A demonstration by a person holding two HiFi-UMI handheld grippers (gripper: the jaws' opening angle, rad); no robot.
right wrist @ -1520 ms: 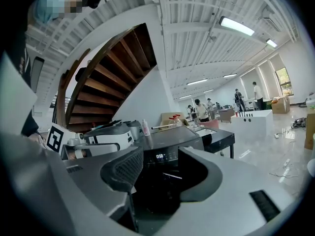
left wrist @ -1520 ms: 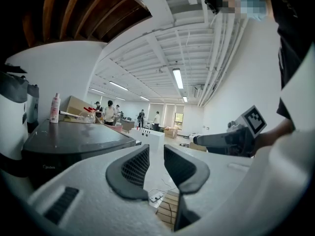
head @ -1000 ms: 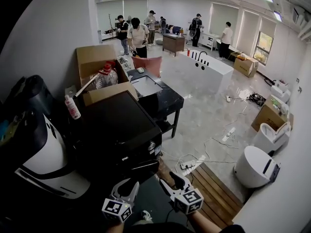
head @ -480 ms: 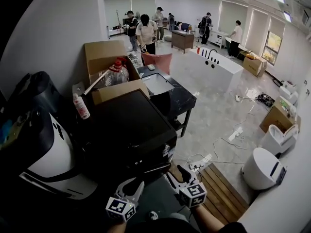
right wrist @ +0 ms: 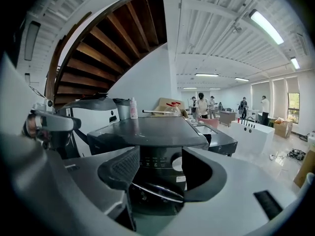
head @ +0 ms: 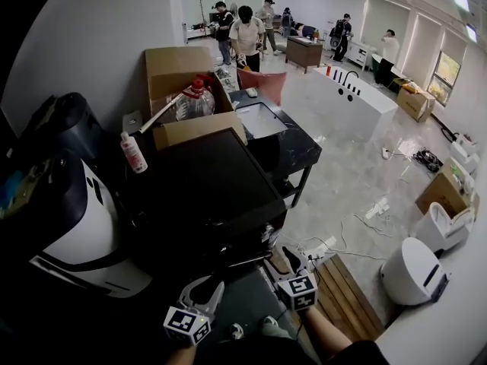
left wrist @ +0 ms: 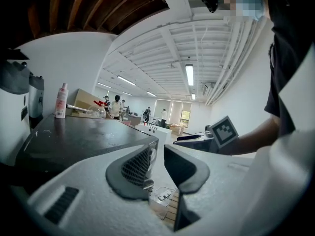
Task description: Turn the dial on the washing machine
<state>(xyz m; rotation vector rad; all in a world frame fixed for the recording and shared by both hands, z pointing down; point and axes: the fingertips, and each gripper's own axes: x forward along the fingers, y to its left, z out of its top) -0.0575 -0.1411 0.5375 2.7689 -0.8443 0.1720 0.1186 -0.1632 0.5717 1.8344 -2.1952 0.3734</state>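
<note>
Head view first: the black washing machine [head: 202, 196] sits in the middle of the frame. A cardboard box [head: 176, 65] with a clear water jug [head: 196, 101] is behind it, and a pink spray bottle [head: 133, 152] stands just off its upper left corner. The left gripper [head: 204, 289] is at the bottom center and the right gripper [head: 278, 261] is a bit right of it. Both point up toward the machine's front edge and neither is touching it. A wooden platform [head: 338, 295] shows at the lower right, and a few people stand way back at the top of the frame.

Left gripper view: the claw [left wrist: 157, 163] has a modest gap with nothing in it. The machine's dark top [left wrist: 74, 136] runs along the left side, and the right gripper's marker cube [left wrist: 224, 132] pokes in at center right.

Right gripper view: this one looks straight at the machine's front [right wrist: 152, 161]. The dial [right wrist: 177, 163], a pale round knob on the control panel, sits just right of center. It lines up in the gap of the claw [right wrist: 160, 173] but is well beyond the pads. Those jaws have just been opening and stand fairly wide, holding nothing. The curved door glass [right wrist: 157, 191] shows below the panel.
</note>
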